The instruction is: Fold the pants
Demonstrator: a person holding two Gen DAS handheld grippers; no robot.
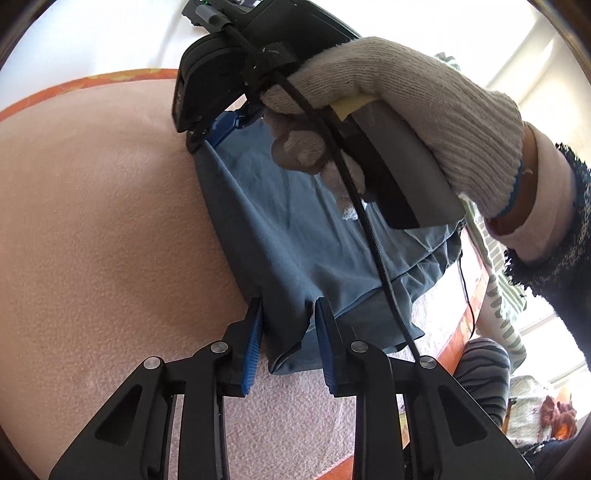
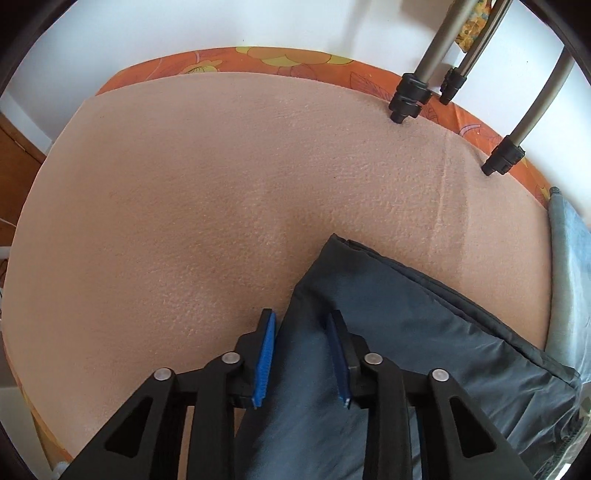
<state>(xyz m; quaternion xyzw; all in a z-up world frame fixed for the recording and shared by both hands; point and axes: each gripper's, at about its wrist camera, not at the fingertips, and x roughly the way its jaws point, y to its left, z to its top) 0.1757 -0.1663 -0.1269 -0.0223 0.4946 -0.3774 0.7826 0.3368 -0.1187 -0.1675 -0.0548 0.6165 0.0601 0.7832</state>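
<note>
A peach fleece blanket (image 2: 207, 192) covers the surface, orange floral cloth (image 2: 266, 59) edging it below a white wall (image 2: 147, 33). The left hand-held gripper (image 1: 289, 334), narrowly parted, pinches a corner of the blue-grey fabric pants (image 1: 280, 229). The right hand-held gripper (image 2: 301, 354) likewise clamps a fold of them beside tripod legs (image 2: 410, 96).

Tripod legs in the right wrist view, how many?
3. One tripod leg plants its foot on the pink blanket top right; a second just right of it, behind; a third lower right at the blanket's edge. More may sit out of frame.
</note>
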